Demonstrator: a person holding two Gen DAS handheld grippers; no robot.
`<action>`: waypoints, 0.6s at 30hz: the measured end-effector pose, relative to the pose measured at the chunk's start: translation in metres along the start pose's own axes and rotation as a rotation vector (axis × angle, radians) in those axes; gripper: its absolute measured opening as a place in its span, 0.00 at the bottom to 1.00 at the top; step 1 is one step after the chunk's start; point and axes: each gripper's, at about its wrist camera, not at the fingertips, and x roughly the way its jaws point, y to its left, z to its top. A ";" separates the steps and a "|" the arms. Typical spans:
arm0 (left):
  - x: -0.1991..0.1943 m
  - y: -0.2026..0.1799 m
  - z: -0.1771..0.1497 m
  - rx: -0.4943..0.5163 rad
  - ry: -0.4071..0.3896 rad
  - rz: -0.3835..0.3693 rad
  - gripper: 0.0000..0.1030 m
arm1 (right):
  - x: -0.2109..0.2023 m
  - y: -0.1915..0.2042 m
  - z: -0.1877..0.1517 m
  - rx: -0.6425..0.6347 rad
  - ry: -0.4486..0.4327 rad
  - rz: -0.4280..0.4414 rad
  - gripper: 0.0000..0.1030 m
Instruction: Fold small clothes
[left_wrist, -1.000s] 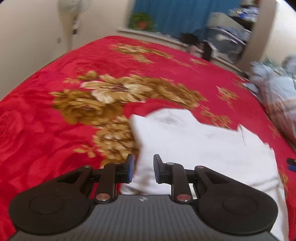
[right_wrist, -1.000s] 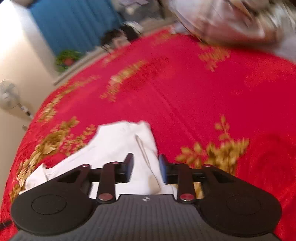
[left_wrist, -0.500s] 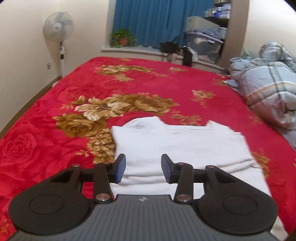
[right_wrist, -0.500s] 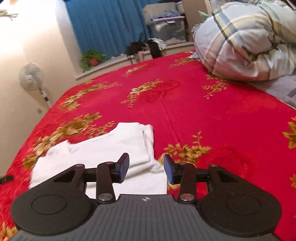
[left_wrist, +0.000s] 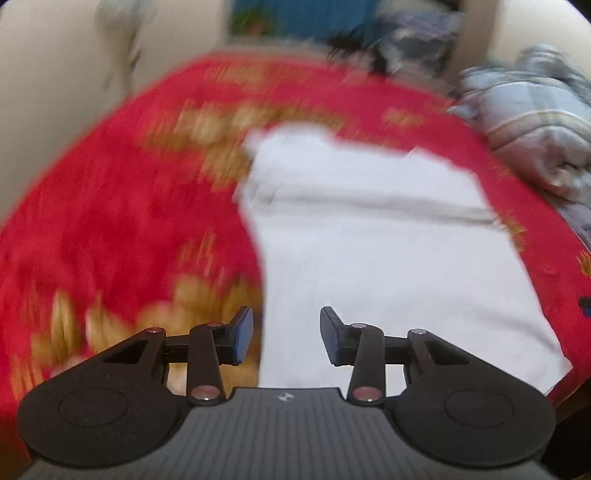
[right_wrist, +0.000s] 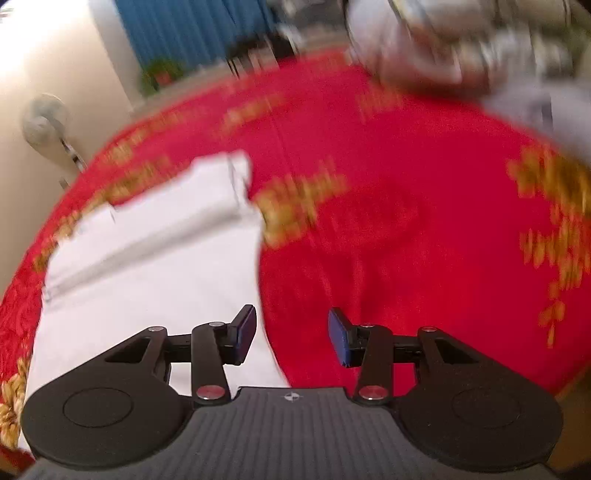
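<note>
A white garment (left_wrist: 369, 240) lies flat on the red flowered blanket (left_wrist: 110, 221), its far part folded over in a band. My left gripper (left_wrist: 287, 334) hovers over the garment's near left edge; its jaws are closing a little, they stand apart and nothing is pinched between them. In the right wrist view the same garment (right_wrist: 155, 251) fills the lower left. My right gripper (right_wrist: 291, 334) hangs open above its near right edge, one finger over cloth and the other over the blanket (right_wrist: 388, 240). Both views are blurred by motion.
A checked quilt (left_wrist: 535, 140) is piled at the bed's right side, also the quilt (right_wrist: 461, 48) at top right. A standing fan (right_wrist: 44, 118) is by the left wall. Blue curtains (right_wrist: 192, 29) and a potted plant (right_wrist: 162, 74) are behind the bed.
Both grippers have drawn back from the folded far part of the garment to its near end. Their jaws stand wider than a second ago. The fold stays where it was laid.
</note>
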 end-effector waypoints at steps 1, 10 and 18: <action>0.008 0.012 -0.002 -0.069 0.049 -0.032 0.43 | 0.004 -0.003 -0.002 0.011 0.024 0.008 0.44; 0.028 0.041 -0.020 -0.187 0.219 -0.062 0.43 | 0.037 -0.012 -0.014 0.085 0.190 0.028 0.44; 0.037 0.047 -0.035 -0.180 0.307 -0.037 0.43 | 0.055 0.000 -0.027 -0.002 0.279 0.018 0.45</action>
